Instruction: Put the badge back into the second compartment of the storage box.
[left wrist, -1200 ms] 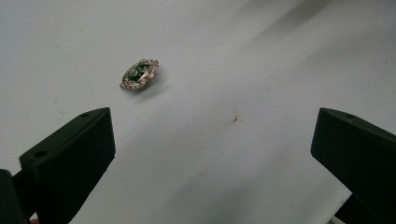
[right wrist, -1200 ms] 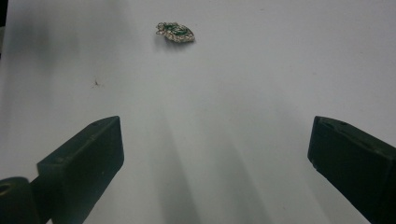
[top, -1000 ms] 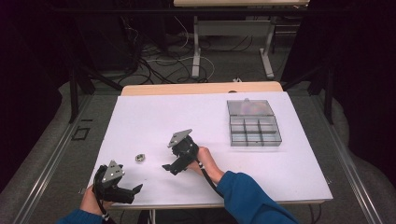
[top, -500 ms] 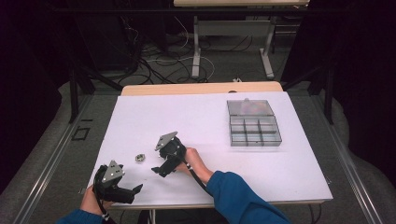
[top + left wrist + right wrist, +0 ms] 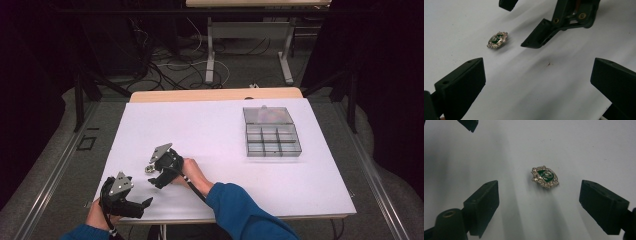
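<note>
One white table [image 5: 280,170] carries everything here. On it stands one clear plastic organiser box [image 5: 271,131], toward the far right, well apart from both hands. Its hinged lid lies open behind the tray; the tray part is split into small compartments in two rows, and whether anything lies in them cannot be told from the high view. A pale blur shows through the lid section, too faint to name.

Two grippers are in play. The right gripper [image 5: 152,177] sits near the front left of the table, held by a hand on a blue sleeve [image 5: 240,210]. Its jaws stand apart, with nothing pressed between them; they have just been closing a little. The left gripper [image 5: 142,205] rests at the front left corner, its jaws also wide apart and holding nothing.

One small brooch [image 5: 545,177], silver-edged with a green centre, lies flat on the bare table. In the right gripper view it sits in the gap ahead of the two black jaws, touching neither. In the left gripper view the brooch [image 5: 497,40] lies farther off, just beside the tips of the right gripper.

Compared with a second ago, the right gripper has travelled leftward across the table and now sits just beside the brooch [image 5: 149,169]; the left gripper, the box and the brooch have kept their places.
</note>
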{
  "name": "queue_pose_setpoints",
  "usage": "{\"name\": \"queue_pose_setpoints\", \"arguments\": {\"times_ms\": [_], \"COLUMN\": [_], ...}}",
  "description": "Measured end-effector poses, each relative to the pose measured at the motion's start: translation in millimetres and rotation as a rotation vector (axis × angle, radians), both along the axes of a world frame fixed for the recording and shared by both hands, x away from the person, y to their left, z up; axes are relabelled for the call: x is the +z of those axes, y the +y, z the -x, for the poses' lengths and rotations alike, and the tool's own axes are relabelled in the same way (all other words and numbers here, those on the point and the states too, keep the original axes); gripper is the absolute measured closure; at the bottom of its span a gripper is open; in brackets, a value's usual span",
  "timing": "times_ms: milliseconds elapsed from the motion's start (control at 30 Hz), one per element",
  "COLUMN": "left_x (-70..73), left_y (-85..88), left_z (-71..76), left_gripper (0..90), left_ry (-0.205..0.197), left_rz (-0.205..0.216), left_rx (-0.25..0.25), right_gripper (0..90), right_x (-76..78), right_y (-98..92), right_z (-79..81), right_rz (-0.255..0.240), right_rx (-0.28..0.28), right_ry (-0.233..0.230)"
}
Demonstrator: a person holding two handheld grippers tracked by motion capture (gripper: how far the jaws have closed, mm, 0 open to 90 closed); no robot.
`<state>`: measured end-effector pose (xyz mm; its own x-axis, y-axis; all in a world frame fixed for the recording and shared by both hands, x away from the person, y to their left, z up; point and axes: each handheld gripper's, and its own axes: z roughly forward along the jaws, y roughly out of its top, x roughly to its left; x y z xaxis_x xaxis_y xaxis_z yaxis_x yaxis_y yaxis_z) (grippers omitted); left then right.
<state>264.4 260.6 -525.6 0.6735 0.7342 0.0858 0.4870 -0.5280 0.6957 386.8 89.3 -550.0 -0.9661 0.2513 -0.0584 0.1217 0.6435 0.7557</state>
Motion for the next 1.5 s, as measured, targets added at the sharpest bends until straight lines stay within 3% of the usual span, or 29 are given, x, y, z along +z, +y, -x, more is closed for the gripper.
{"name": "queue_pose_setpoints", "arguments": {"times_ms": [400,867,1100,1500], "left_x": [0.0,-0.8,-0.9,-0.9], "left_y": [0.2,-0.1,-0.1,-0.3], "left_z": [-0.4,-1.0,-1.1,-0.7], "left_gripper": [0.1,0.1,0.1,0.2], "left_ry": [0.006,0.004,0.005,0.011], "left_rz": [-0.002,0.004,0.004,0.007], "left_rx": [-0.008,-0.006,-0.006,-0.004], "right_gripper": [46.8,57.0,57.4,71.0], "right_x": [-9.1,-16.1,-17.0,-12.2], "right_y": [13.8,22.9,23.3,20.3], "right_z": [-3.1,-7.1,-7.6,-5.8], "right_rz": [0.007,0.017,0.009,-0.012], "right_rx": [-0.005,-0.003,-0.006,-0.04], "right_ry": [-0.037,-0.053,-0.049,-0.058]}}
